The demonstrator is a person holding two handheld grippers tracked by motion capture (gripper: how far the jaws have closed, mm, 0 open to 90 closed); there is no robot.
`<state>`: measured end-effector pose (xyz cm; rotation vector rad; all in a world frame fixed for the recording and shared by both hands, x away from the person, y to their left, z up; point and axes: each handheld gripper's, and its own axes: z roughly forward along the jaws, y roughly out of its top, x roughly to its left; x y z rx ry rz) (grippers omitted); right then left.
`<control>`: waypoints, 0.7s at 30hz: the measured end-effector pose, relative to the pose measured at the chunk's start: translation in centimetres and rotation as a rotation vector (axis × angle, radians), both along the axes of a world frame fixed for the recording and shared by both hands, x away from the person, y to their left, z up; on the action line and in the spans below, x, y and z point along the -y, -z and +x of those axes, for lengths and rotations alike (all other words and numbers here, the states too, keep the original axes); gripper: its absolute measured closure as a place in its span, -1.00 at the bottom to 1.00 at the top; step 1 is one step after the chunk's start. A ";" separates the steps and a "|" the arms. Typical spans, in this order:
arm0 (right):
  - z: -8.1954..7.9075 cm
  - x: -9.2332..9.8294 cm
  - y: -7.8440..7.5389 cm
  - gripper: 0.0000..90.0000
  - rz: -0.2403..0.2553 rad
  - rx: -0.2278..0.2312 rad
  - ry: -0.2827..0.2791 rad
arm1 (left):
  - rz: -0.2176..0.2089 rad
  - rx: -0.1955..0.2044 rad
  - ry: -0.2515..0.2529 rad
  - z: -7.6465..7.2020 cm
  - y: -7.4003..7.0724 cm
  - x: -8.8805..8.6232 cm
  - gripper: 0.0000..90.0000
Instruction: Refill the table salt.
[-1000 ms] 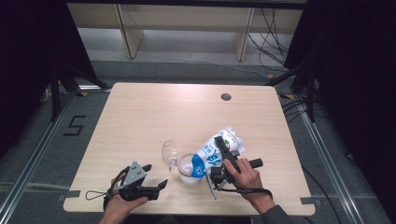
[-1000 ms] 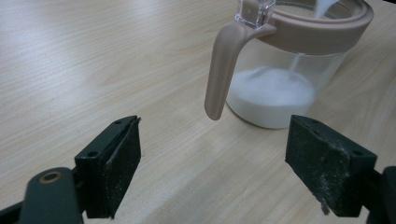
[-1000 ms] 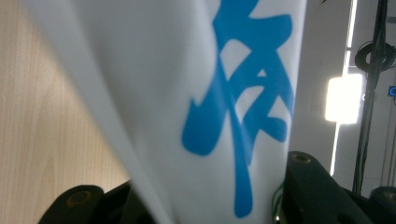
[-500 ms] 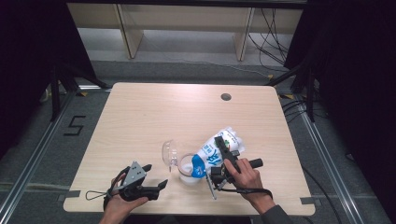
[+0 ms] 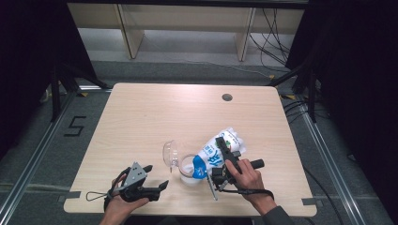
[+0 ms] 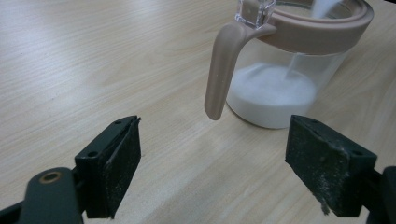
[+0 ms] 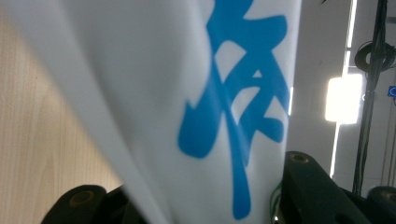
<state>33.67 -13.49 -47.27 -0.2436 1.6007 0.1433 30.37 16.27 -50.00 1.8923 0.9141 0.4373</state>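
In the high view, the right claw (image 5: 219, 161) grips a white bag (image 5: 217, 151) with blue print, tilted so its lower end hangs over a clear jar (image 5: 190, 169) near the front edge of the wooden surface (image 5: 187, 112). The jar's clear lid (image 5: 169, 153) stands open on the jar's left side. The left claw (image 5: 157, 177) rests low at the front left of the surface, well apart from the jar, with its jaws spread and nothing in them.

In the left gripper view, the two black jaws stand wide apart above bare wood. Beyond them sits the jar (image 6: 285, 79), with a beige rim and a beige handle (image 6: 223, 70) hanging down its side. White powder (image 6: 271, 91) lies in the bottom of the jar, and a thin stream of it falls in from above.

In the right gripper view, the bag (image 7: 201, 107) sits close to the camera, its white face carrying a large blue character. Both black jaws press against it from either side.
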 end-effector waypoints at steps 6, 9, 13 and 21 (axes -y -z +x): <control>0.0 0.0 0.0 0.54 0.000 0.000 0.000 | 0.000 0.000 0.000 0.0 0.0 0.0 -0.60; 0.0 0.0 0.0 0.55 0.001 -0.001 0.002 | 0.001 -0.001 0.000 0.0 0.0 0.0 -0.60; 0.0 0.0 0.0 0.55 0.003 -0.001 -0.001 | 0.000 -0.001 0.000 0.0 0.0 0.0 -0.60; -0.1 0.0 0.1 0.59 0.002 -0.001 0.004 | 0.000 -0.001 0.000 0.0 0.0 0.0 -0.60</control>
